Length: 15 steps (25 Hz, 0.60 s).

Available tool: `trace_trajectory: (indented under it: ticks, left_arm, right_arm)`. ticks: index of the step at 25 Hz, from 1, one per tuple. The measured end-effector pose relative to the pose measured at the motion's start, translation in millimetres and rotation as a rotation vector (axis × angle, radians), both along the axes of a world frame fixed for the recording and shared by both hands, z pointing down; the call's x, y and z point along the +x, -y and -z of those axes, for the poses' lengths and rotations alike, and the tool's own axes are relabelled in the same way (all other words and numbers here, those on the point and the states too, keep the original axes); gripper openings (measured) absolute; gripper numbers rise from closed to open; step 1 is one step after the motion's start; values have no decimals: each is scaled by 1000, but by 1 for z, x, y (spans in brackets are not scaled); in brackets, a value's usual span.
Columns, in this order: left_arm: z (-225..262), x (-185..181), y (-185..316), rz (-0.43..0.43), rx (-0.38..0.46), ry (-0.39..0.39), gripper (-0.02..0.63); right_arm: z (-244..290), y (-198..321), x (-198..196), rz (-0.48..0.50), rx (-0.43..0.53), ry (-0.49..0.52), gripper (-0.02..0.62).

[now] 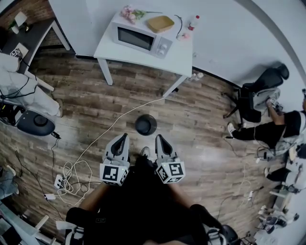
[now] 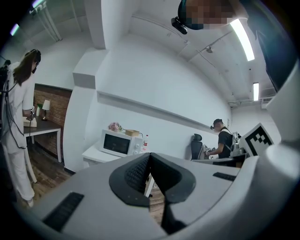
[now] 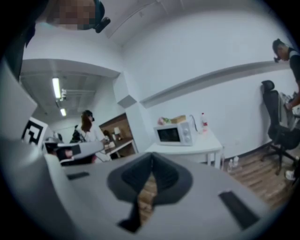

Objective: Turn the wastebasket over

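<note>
The black round wastebasket (image 1: pixel 146 124) stands on the wood-plank floor (image 1: pixel 201 119), just ahead of the two tools and clear of both. From above it shows only a dark disc, so I cannot tell whether its mouth or its base faces up.

The left tool (image 1: pixel 125 137) and the right tool (image 1: pixel 158 138) are side by side, pointing towards the basket, with their marker cubes nearest the person. In the left gripper view the left tool (image 2: pixel 149 157) has its jaws closed together with nothing between them. In the right gripper view the right tool (image 3: pixel 151 160) is likewise closed and empty. Both views look roughly level across the room.

A white cable (image 1: pixel 110 128) runs over the floor left of the basket to a tangle beside a power strip (image 1: pixel 59 182).

Beyond the basket, a white table (image 1: pixel 181 60) stands against the wall and carries a white microwave (image 1: pixel 141 37). On top of the microwave lie pink flowers (image 1: pixel 130 13) and a wooden tray (image 1: pixel 160 23), with a bottle (image 1: pixel 193 21) beside it.

A black office chair (image 1: pixel 260 91) stands at the right.
</note>
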<state>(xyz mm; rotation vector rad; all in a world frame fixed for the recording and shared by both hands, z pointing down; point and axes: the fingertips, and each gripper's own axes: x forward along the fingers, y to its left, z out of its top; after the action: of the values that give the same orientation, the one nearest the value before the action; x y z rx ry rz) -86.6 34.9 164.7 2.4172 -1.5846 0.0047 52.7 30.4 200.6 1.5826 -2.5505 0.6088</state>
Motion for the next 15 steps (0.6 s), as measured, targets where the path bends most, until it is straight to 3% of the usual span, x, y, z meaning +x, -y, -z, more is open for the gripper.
trace_trajectory:
  ticks: [9,15]
  left_arm:
    - [-3,1,8,-6,29,-5,34]
    - [6,1,12,-18,2,-24,34]
  right_arm:
    - [2,-2,-12,28,26,-14,32]
    - [5,-3,-17,52,17,12,32]
